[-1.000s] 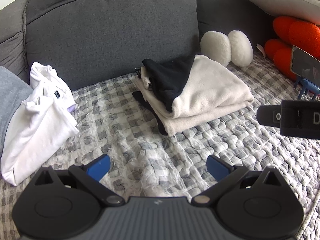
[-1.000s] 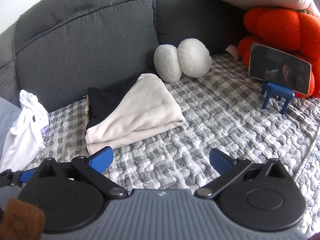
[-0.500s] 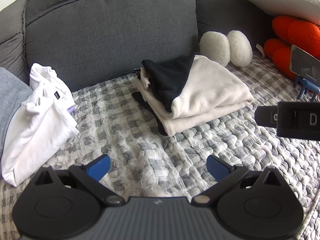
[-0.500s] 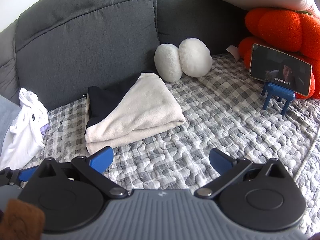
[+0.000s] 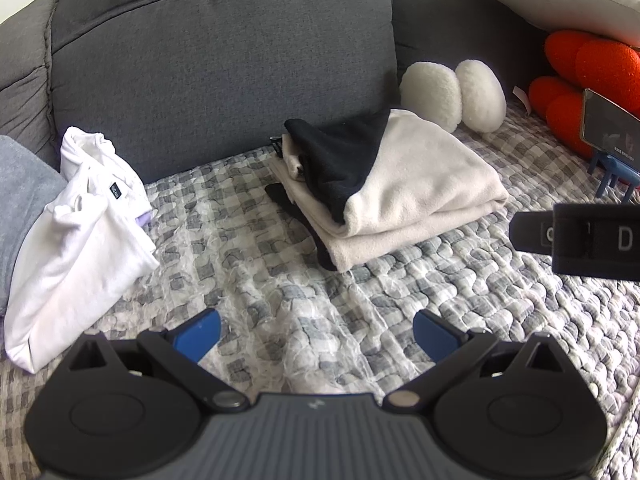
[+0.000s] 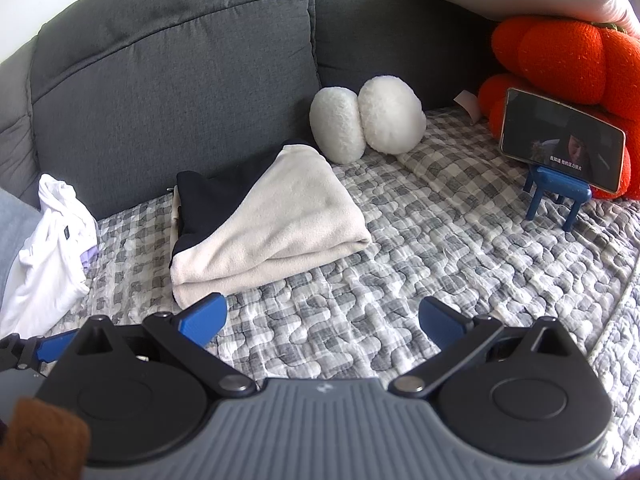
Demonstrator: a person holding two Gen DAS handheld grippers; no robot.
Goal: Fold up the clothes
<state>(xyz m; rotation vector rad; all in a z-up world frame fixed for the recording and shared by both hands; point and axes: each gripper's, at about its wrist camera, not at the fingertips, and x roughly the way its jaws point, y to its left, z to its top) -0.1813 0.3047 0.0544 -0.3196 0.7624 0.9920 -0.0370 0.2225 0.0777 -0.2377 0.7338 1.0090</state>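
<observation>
Grey sofa, checked quilt (image 5: 248, 280), nothing shifted lately.
Crumpled white shirt (image 5: 76, 248) far left, unfolded; folded cream-and-black stack (image 5: 408, 184) mid-quilt; left claw (image 5: 316, 334) and right claw (image 6: 322, 320) both spread apart, empty, hovering, likely shirt next.

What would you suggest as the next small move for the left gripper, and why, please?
Probably reach the left gripper forward and left toward the crumpled white garment. It lies unfolded against the sofa back, while the cream and black pile already looks folded, and both grippers are open and empty.
</observation>
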